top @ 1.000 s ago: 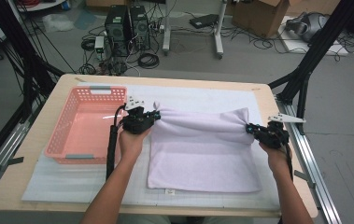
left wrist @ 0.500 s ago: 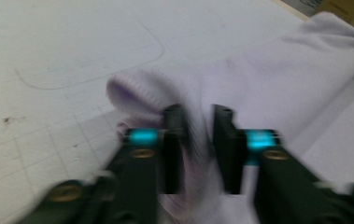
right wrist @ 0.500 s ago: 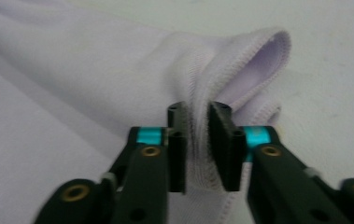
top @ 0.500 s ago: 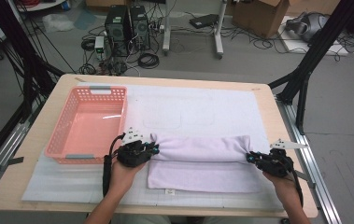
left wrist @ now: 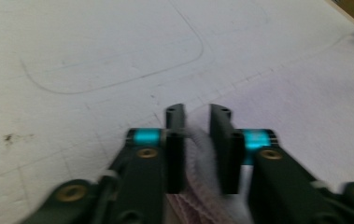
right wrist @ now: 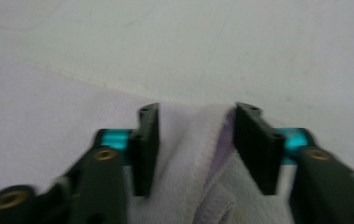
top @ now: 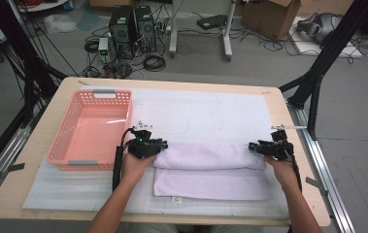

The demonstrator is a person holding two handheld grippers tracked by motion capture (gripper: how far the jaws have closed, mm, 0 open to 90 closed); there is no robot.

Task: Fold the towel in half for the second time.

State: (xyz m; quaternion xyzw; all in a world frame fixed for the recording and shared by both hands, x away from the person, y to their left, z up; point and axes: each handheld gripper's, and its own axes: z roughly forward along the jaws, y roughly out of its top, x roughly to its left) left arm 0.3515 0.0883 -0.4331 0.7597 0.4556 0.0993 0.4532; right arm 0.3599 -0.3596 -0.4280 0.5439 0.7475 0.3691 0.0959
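Lab / recording rig: black frame struts [top: 16, 63] round the counter [top: 278, 104], PC towers [top: 132, 24] w/ cable tangle [top: 123, 65] on grey floor [top: 356, 121], cardboard box [top: 269, 12], white mat [top: 210, 111] on counter.

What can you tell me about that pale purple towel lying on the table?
The towel is pale lilac, soft terry-like cloth, folded into a long band. Its far edge has been brought toward the person and lies as a thicker roll over the lower layer, with a small white tag at the near edge. It rests on a white mat, right of a pink basket. The left gripper and right gripper each have cloth between their jaws at the fold's ends.
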